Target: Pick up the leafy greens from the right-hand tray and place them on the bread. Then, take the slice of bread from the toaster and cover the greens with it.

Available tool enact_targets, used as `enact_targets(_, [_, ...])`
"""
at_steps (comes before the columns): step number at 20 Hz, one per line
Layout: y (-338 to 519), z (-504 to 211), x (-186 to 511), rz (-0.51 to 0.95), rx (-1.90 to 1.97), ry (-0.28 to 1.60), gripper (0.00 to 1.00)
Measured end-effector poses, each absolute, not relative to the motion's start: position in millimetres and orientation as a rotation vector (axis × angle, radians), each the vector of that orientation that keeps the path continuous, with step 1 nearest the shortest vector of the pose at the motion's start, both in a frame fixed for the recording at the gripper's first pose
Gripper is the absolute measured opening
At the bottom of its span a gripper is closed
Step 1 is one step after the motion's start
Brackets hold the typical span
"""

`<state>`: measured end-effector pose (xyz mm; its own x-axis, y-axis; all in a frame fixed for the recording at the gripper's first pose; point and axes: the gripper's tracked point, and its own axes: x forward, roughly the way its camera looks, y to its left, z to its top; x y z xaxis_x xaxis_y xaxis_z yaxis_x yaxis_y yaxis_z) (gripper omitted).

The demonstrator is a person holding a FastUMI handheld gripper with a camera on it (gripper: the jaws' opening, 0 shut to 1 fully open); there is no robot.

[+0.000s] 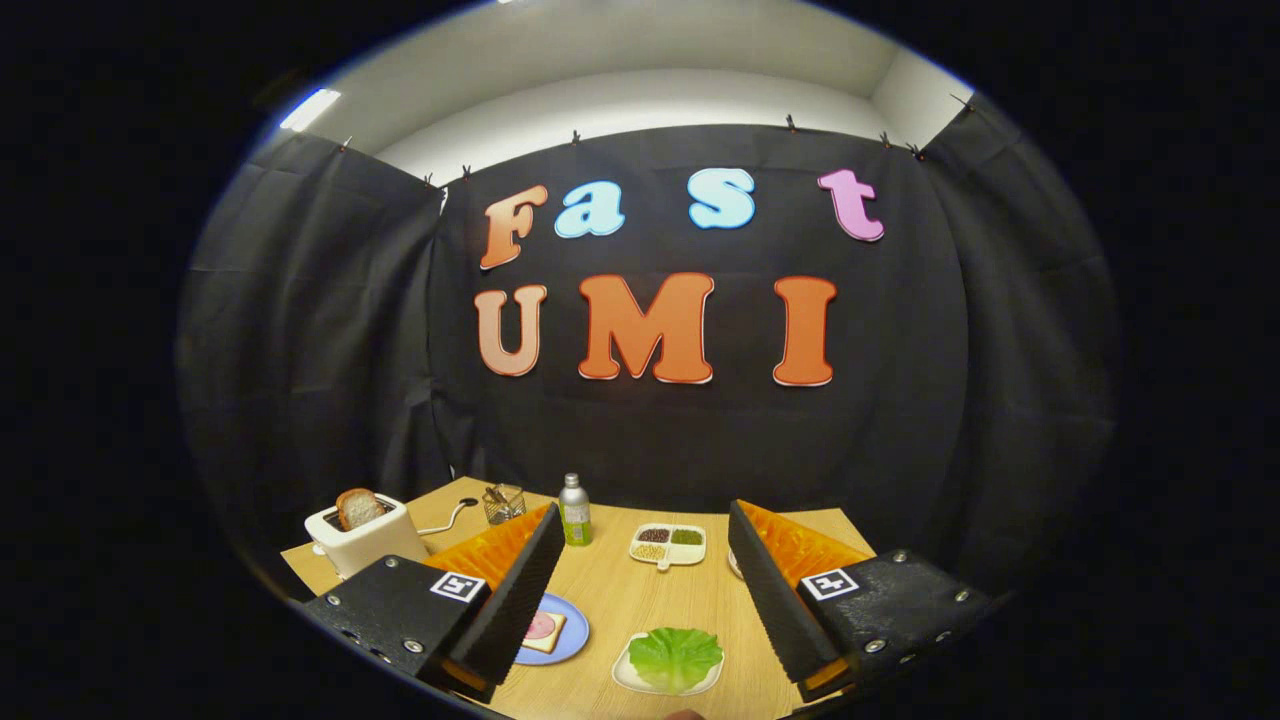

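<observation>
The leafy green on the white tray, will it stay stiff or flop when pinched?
The lettuce leaf looks thin and ruffled, so probably floppy and light. It may slide on its white tray. The hand-held gripper is open above it.

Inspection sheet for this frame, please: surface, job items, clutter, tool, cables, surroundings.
Surface: wooden table, tidy.
Job's things: leafy greens on a white tray between the fingers; bread with a pink slice on a blue plate; second bread slice upright in the white toaster.
Clutter: bottle, divided dish, wire basket.
Tool: tool open, above the table, holding nothing.
Cables: toaster cord on the table.
Surroundings: black cloth wall.
</observation>
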<state>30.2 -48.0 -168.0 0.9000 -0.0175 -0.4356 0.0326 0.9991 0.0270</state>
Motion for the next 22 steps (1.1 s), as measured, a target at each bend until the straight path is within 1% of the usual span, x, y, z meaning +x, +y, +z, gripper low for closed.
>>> enact_targets(8, [-36.6,-231.3,31.9,0.027,0.058,0.659,0.99])
enact_targets(14, [-24.5,-272.6,25.2,0.109,0.049,0.826,0.99])
enact_targets(22, [-23.8,-335.5,11.6,0.123,0.105,1.052,0.98])
